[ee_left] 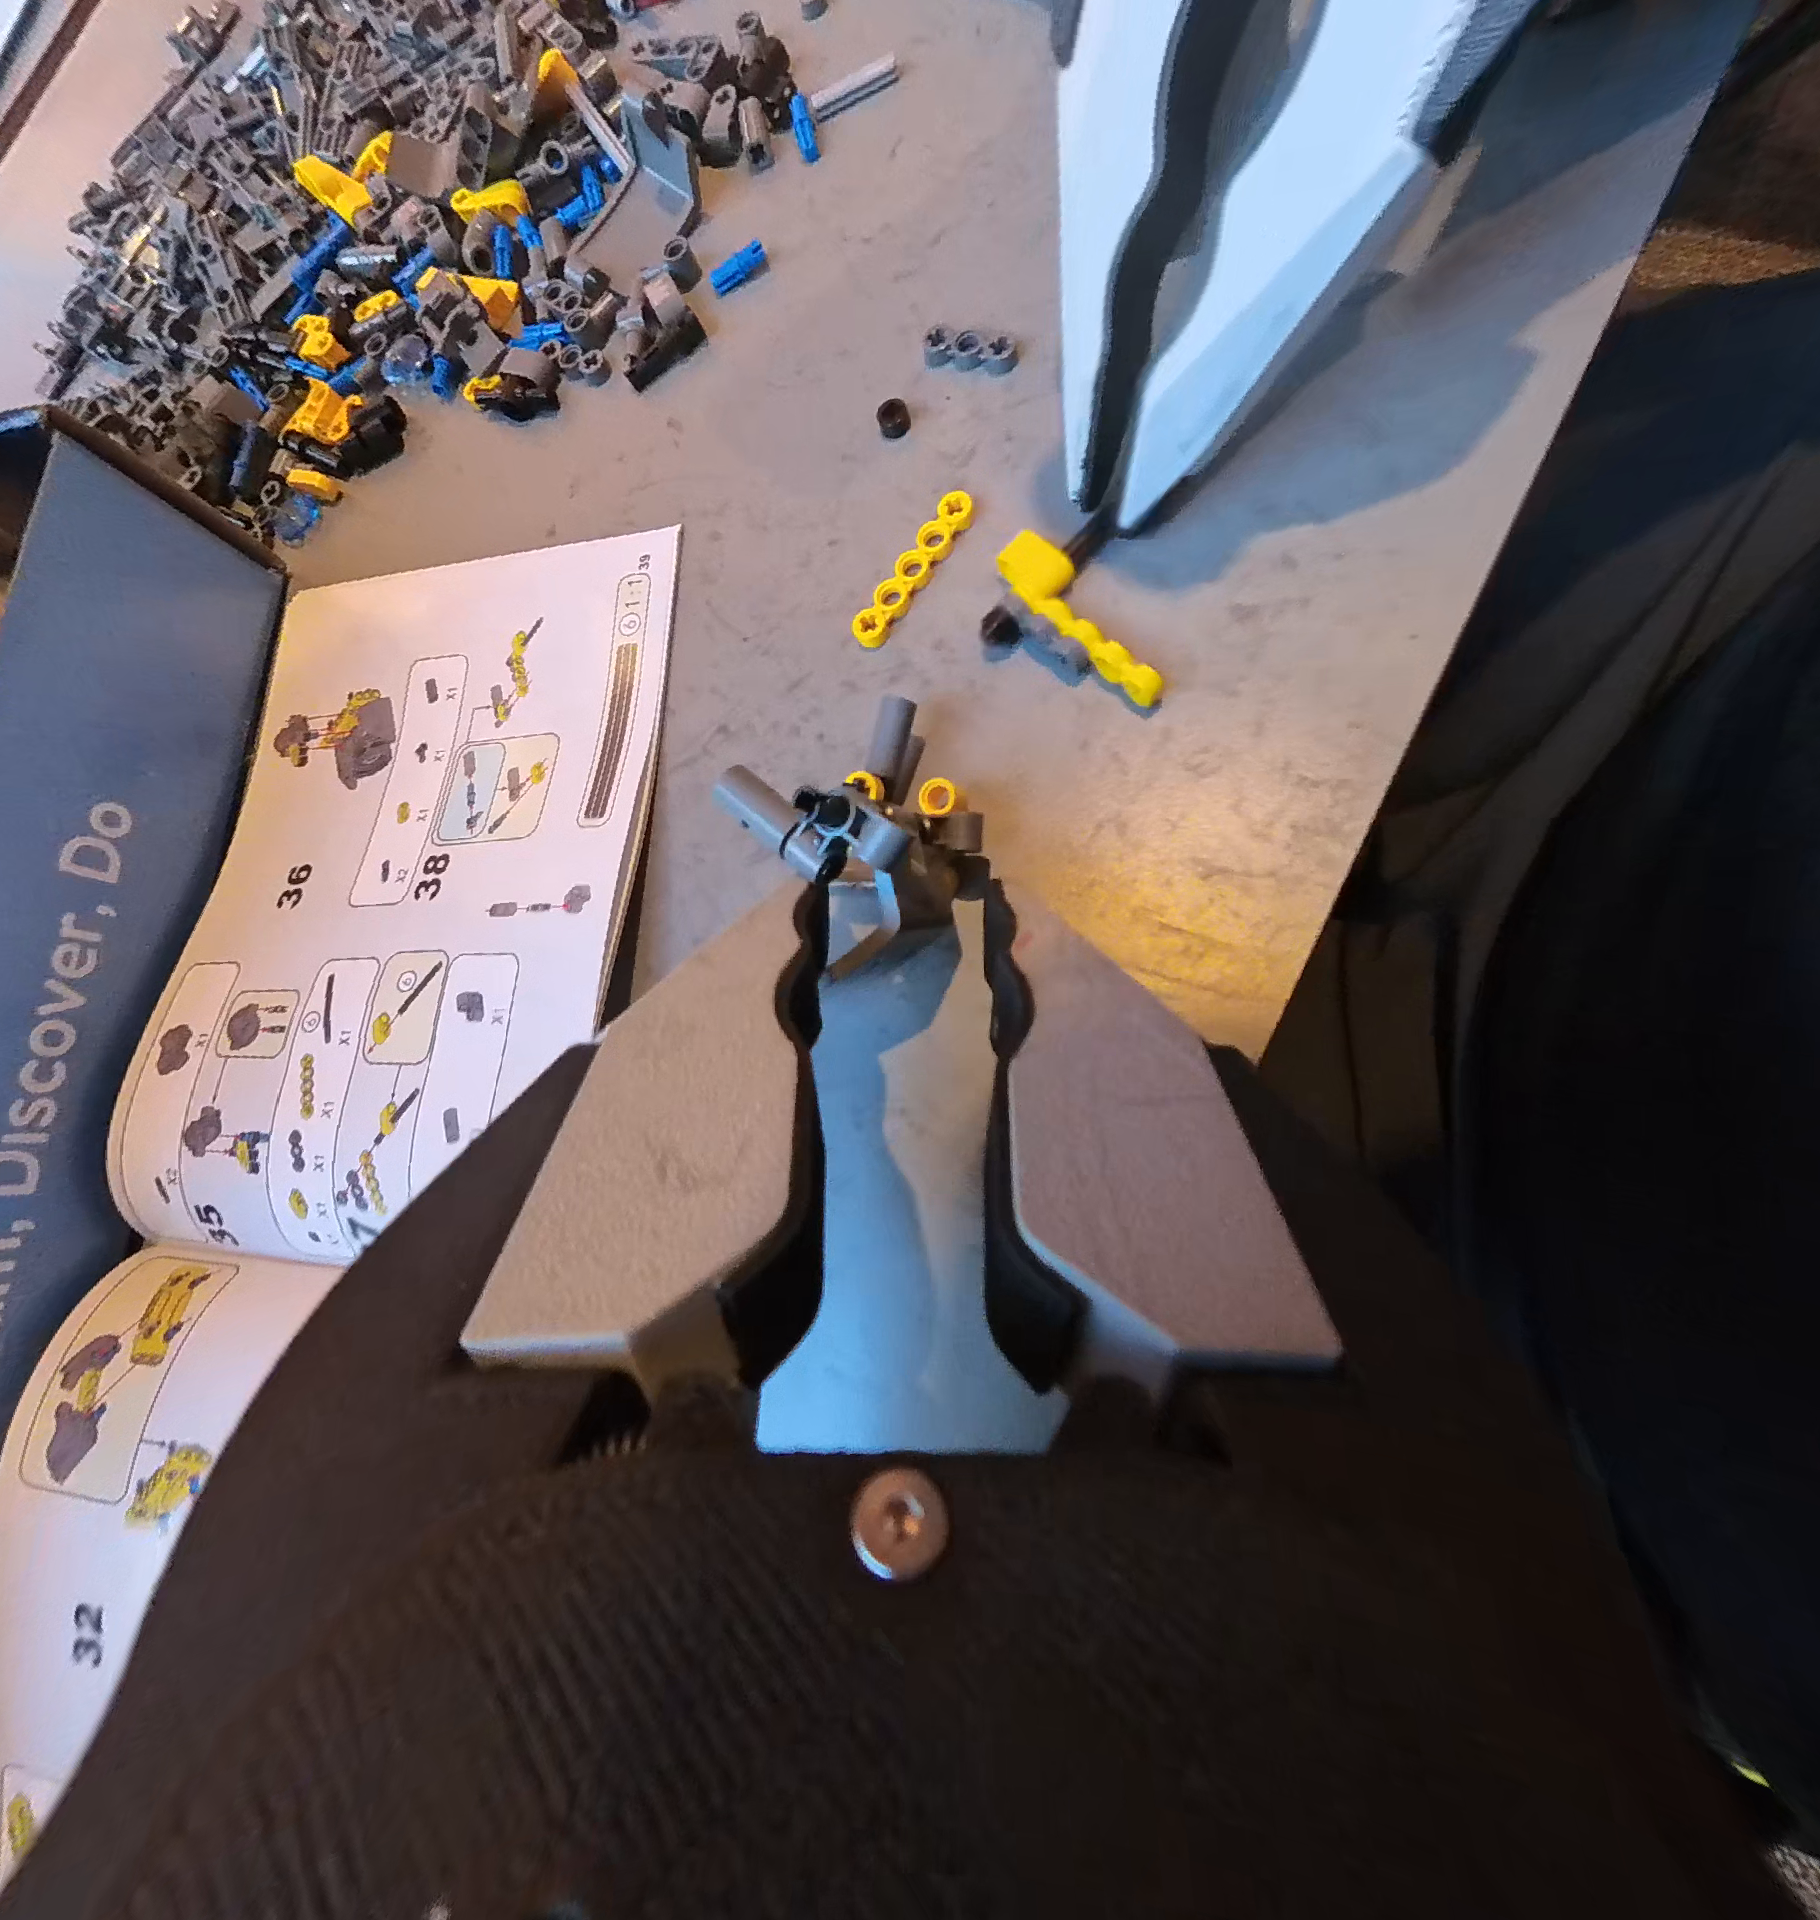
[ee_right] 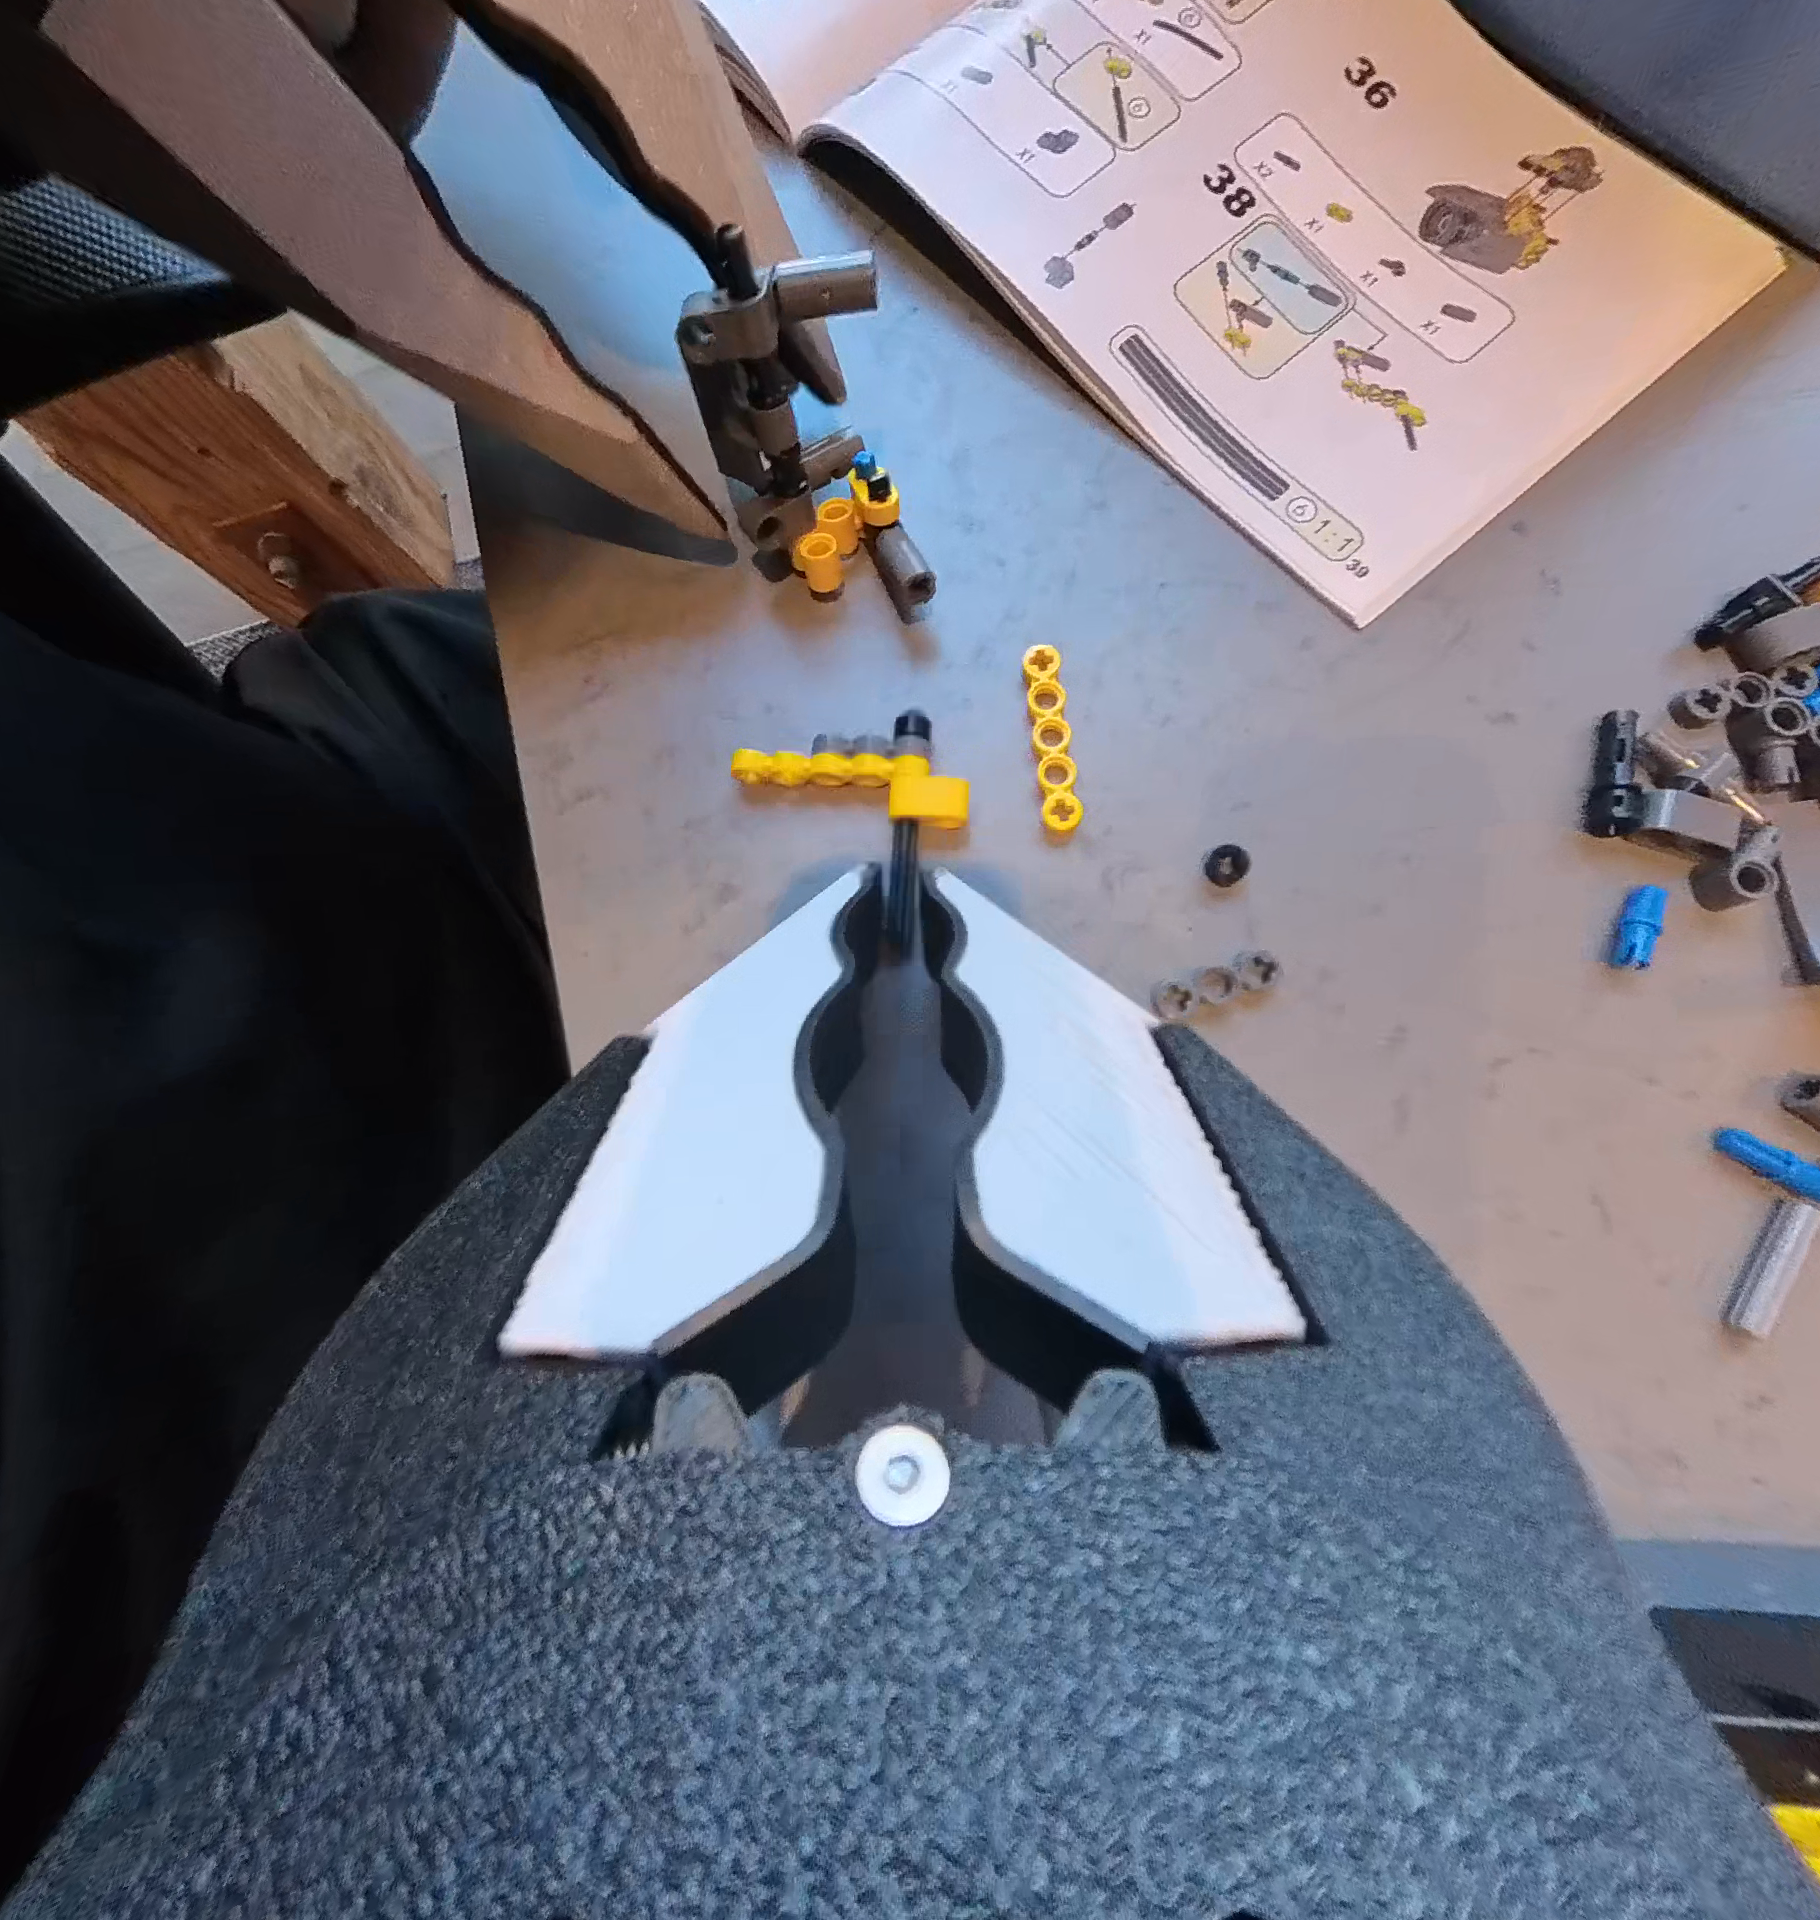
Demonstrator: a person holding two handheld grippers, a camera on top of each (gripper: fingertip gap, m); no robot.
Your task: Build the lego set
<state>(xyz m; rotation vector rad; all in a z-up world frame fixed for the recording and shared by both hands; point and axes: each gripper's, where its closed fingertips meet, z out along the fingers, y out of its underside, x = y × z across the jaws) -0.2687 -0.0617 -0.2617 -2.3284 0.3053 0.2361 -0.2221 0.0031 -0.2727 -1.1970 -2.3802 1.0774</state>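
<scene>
right hand-held gripper (ee_right: 901,883) pinches black axle (ee_right: 903,847); its tip seems hidden.

An open instruction booklet (ee_left: 449,831) lies at the left on the bench (ee_left: 1145,831); its pages bear bold black step numbers, small quantity marks and a page number. Farther left, a dark blue box flap (ee_left: 85,831) bears one line of pale lettering.
</scene>
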